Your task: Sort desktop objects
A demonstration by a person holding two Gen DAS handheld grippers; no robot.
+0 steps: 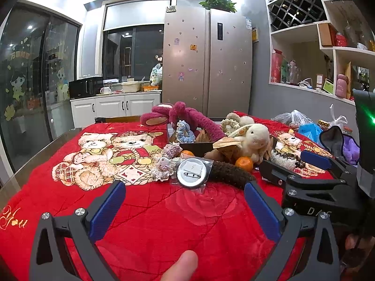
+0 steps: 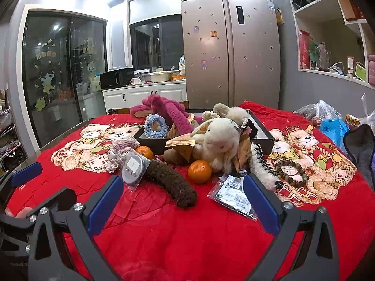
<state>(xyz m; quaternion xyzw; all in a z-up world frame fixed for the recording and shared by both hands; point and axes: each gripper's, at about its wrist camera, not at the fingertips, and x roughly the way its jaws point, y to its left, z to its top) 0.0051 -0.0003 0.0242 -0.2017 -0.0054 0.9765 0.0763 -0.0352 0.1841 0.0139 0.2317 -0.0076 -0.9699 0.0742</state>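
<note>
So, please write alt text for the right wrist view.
The open right tool hovers over a red blanket, before a fuzzy brown tube, an orange mandarin and a cream plush rabbit against a dark tray.

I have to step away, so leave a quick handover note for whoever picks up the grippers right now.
Left gripper: open, empty, above the red cloth, aimed at the round tin.
Right gripper: open, empty, near the brown fuzzy piece and barcode packet.
Box mid-table already holds the pink plush and blue scrunchie; the white rabbit leans at its front.
Still loose on the cloth: two oranges, the tin, brown piece, packet, bead bracelet, purple scrunchies.
Nothing gripped; most sorting remains.
</note>
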